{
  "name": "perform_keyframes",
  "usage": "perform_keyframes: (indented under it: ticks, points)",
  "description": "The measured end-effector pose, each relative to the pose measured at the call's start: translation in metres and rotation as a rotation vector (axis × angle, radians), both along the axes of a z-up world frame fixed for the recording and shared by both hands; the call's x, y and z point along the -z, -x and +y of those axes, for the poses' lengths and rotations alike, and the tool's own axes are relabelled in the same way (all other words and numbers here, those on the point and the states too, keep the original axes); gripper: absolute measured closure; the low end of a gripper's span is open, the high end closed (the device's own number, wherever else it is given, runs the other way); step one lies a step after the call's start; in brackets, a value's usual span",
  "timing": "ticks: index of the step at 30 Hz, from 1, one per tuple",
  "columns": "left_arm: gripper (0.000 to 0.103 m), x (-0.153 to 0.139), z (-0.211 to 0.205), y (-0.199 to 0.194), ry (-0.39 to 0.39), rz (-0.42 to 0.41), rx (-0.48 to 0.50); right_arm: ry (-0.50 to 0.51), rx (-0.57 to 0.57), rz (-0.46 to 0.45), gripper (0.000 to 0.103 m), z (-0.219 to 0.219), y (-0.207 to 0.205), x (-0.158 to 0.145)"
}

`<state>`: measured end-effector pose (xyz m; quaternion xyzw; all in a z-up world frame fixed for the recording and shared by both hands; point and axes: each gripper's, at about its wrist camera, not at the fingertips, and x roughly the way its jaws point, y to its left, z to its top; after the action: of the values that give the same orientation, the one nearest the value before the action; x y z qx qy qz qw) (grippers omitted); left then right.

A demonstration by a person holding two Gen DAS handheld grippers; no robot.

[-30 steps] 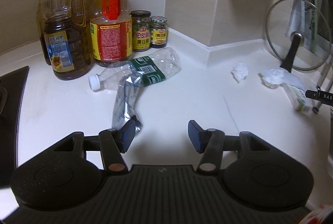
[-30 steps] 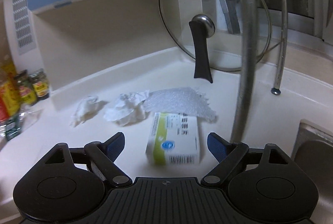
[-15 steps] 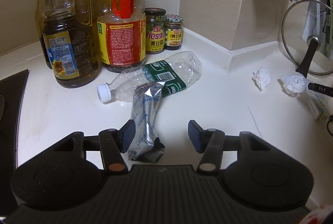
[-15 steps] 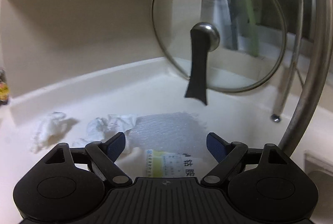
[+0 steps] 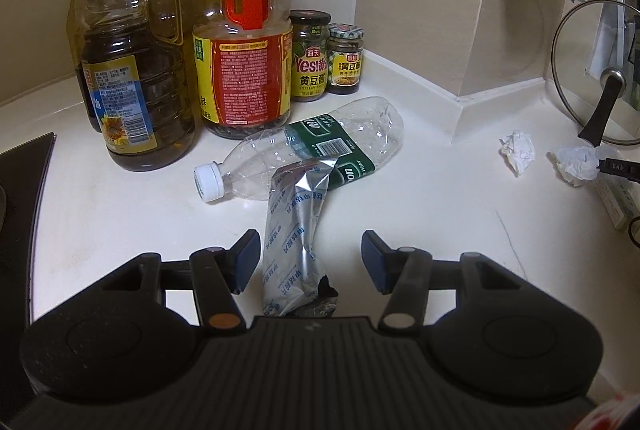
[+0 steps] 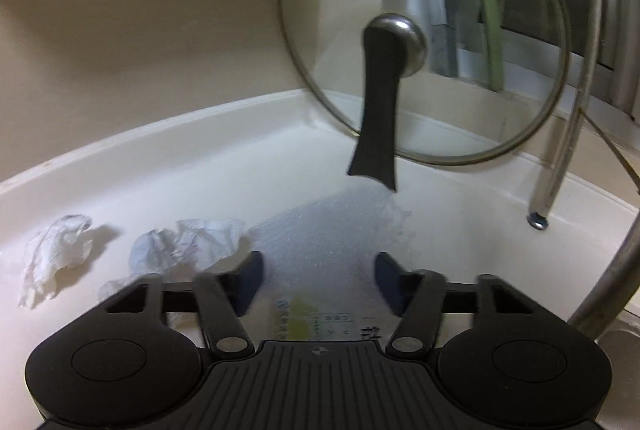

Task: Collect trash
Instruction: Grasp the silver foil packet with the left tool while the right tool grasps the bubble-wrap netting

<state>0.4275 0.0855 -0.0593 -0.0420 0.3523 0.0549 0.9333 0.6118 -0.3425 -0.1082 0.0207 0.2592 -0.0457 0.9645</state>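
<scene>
A silver foil pouch [image 5: 296,226] lies on the white counter [image 5: 420,230], leaning on a crushed clear plastic bottle [image 5: 280,158]. My left gripper [image 5: 310,256] is open and straddles the pouch's near end, its pads clear of the foil. At the right lie two crumpled tissues [image 6: 56,250] [image 6: 188,242], a sheet of bubble wrap [image 6: 332,226] and a white-green medicine box [image 6: 312,318]. My right gripper [image 6: 318,282] is closing, with the box between its jaws and the pads against its sides.
Two large oil bottles [image 5: 136,70] [image 5: 244,50] and two sauce jars [image 5: 310,58] stand against the back wall. A dark hob edge [image 5: 20,190] lies at far left. A glass pot lid [image 6: 420,50] leans in the corner. A steel faucet pipe [image 6: 600,290] rises at right.
The left gripper slid over so the foil pouch now lies between its fingers. The right gripper moved forward over the box and its jaws narrowed onto it.
</scene>
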Motion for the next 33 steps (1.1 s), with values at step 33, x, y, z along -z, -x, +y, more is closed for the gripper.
perform_keyframes:
  ticks: [33]
  points:
    - [0.052, 0.029, 0.006, -0.032, -0.029, 0.095, 0.002, -0.251, -0.167, -0.154, 0.088, -0.020, 0.133, -0.069]
